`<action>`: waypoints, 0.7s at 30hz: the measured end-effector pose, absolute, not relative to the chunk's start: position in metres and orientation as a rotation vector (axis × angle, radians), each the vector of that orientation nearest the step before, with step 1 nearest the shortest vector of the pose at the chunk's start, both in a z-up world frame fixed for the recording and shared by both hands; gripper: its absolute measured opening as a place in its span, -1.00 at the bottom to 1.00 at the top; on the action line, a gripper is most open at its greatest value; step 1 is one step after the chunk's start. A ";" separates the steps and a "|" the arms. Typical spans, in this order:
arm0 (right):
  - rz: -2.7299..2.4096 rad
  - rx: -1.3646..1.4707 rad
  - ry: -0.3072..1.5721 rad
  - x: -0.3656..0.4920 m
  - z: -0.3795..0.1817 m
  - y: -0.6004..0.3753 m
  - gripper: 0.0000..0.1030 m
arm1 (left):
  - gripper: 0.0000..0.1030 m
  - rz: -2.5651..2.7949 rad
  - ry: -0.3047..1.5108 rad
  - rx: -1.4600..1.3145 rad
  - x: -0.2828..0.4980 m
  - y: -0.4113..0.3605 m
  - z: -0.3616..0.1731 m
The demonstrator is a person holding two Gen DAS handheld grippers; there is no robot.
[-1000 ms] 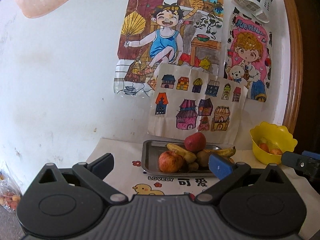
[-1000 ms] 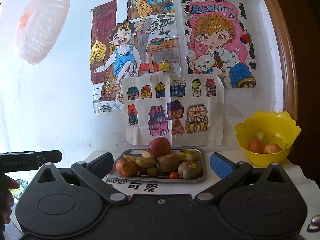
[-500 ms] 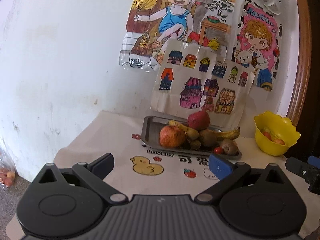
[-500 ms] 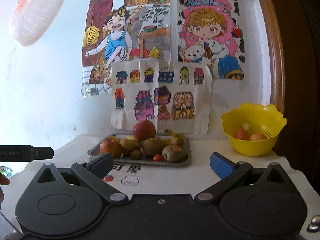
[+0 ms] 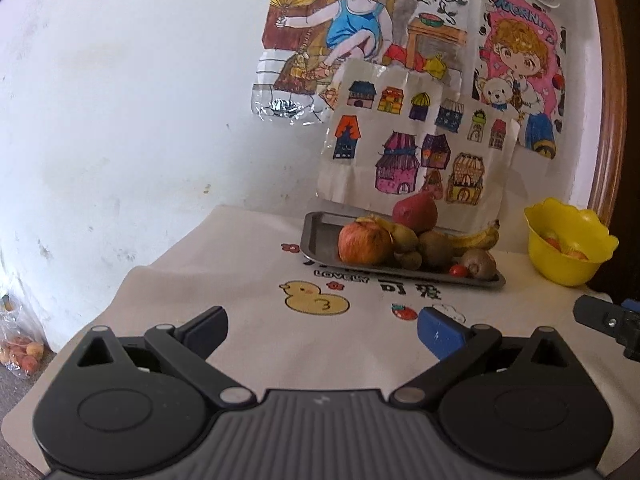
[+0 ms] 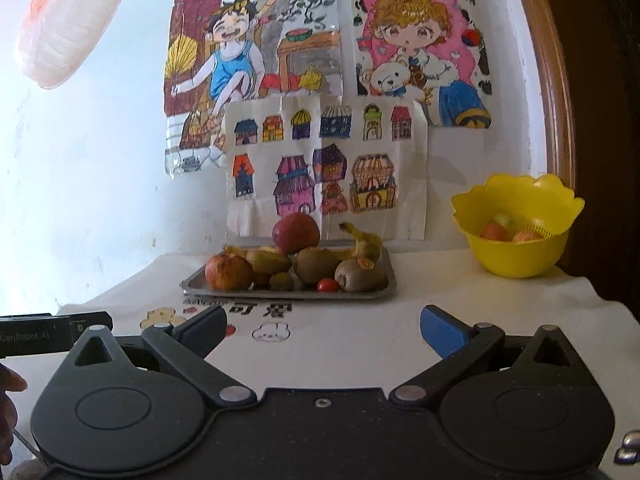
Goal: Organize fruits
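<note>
A grey metal tray (image 5: pixel 320 236) (image 6: pixel 384 286) at the back of the table holds a pile of fruit: a red-orange apple (image 5: pixel 364 242) (image 6: pixel 228 272), a dark red fruit (image 5: pixel 414 212) (image 6: pixel 296 233) on top, kiwis (image 6: pixel 358 275), bananas (image 5: pixel 476 240) and a cherry tomato (image 6: pixel 328 285). To the right stands a yellow bowl (image 5: pixel 568 268) (image 6: pixel 516 256) with a few reddish fruits inside. My left gripper (image 5: pixel 322 330) is open, well short of the tray, with nothing between its fingers. My right gripper (image 6: pixel 322 328) is open too and empty, in front of the tray.
The table wears a cream cloth (image 5: pixel 240 280) printed with a duck and text. Drawings (image 6: pixel 324 168) hang on the white wall behind the tray. A wooden frame (image 6: pixel 556 80) borders the right. A bag of small fruit (image 5: pixel 20 350) lies on the floor at left.
Both grippers have risen and tilted down toward the table, so the tray and bowl sit lower and nearer in view. Both stay open and empty.
</note>
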State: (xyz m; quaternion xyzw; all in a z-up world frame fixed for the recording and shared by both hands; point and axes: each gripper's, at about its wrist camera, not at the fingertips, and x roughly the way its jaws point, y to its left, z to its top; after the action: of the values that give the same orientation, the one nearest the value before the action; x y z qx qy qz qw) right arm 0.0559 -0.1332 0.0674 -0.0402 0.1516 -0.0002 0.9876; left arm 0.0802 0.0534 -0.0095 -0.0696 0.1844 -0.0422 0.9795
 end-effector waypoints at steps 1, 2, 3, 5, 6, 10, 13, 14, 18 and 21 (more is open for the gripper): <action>0.000 -0.079 0.311 0.057 0.065 -0.133 0.99 | 0.99 -0.087 0.372 -0.133 0.080 0.053 -0.011; -0.001 -0.077 0.317 0.057 0.063 -0.134 0.99 | 0.99 -0.090 0.371 -0.127 0.079 0.052 -0.012; -0.002 -0.076 0.321 0.058 0.061 -0.134 0.99 | 0.99 -0.089 0.367 -0.122 0.078 0.052 -0.013; -0.008 -0.073 0.329 0.059 0.058 -0.136 0.99 | 0.99 -0.088 0.366 -0.116 0.078 0.052 -0.013; -0.011 -0.070 0.331 0.059 0.057 -0.137 0.99 | 0.99 -0.089 0.370 -0.115 0.078 0.052 -0.013; -0.019 -0.061 0.333 0.060 0.054 -0.140 0.99 | 0.99 -0.091 0.393 -0.123 0.081 0.052 -0.016; -0.022 -0.068 0.324 0.059 0.052 -0.140 0.99 | 0.99 -0.092 0.394 -0.124 0.080 0.053 -0.016; -0.018 -0.064 0.325 0.059 0.052 -0.140 0.99 | 0.99 -0.091 0.394 -0.124 0.080 0.052 -0.016; -0.012 -0.061 0.320 0.059 0.052 -0.140 0.99 | 0.99 -0.092 0.397 -0.124 0.081 0.053 -0.016; -0.014 -0.058 0.321 0.059 0.052 -0.141 0.99 | 0.99 -0.096 0.402 -0.126 0.081 0.053 -0.017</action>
State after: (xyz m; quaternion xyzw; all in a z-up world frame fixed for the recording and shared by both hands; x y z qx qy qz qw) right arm 0.0590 -0.1410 0.0522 -0.0289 0.1597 -0.0071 0.9867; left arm 0.0813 0.0529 -0.0167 -0.0627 0.1997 -0.0479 0.9767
